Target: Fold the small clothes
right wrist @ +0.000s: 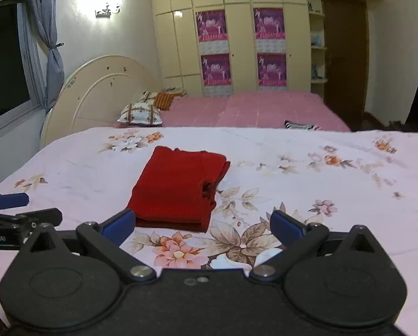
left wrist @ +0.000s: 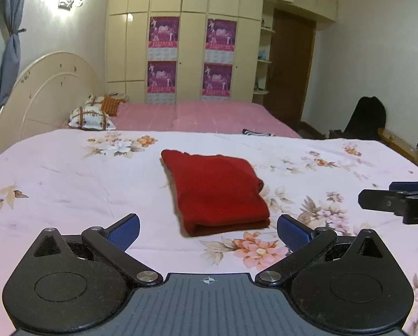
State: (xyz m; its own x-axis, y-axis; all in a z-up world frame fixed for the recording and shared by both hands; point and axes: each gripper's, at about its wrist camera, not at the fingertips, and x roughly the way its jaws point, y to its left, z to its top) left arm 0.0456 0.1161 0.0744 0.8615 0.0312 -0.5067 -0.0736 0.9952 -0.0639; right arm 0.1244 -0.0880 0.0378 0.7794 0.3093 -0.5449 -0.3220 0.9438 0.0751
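STEP: fold looks finished | red garment (left wrist: 217, 190) lies as a compact folded rectangle on floral bedsheet (left wrist: 69, 173), just ahead of both claws | left claw (left wrist: 208, 231) released, empty | right claw (right wrist: 202, 226) released, empty, fingertip near garment's front edge | NEXT (judged): set aside or fetch another piece | CONTAINERS: none visible.

Floral sheet (left wrist: 69, 173) covers near surface. Behind it: pink bed (left wrist: 209, 114), two patterned pillows (left wrist: 92, 117) by cream headboard (left wrist: 49, 89). Wardrobe (left wrist: 186, 36) carries four purple posters (left wrist: 163, 32); grey curtain (left wrist: 11, 36) at left.
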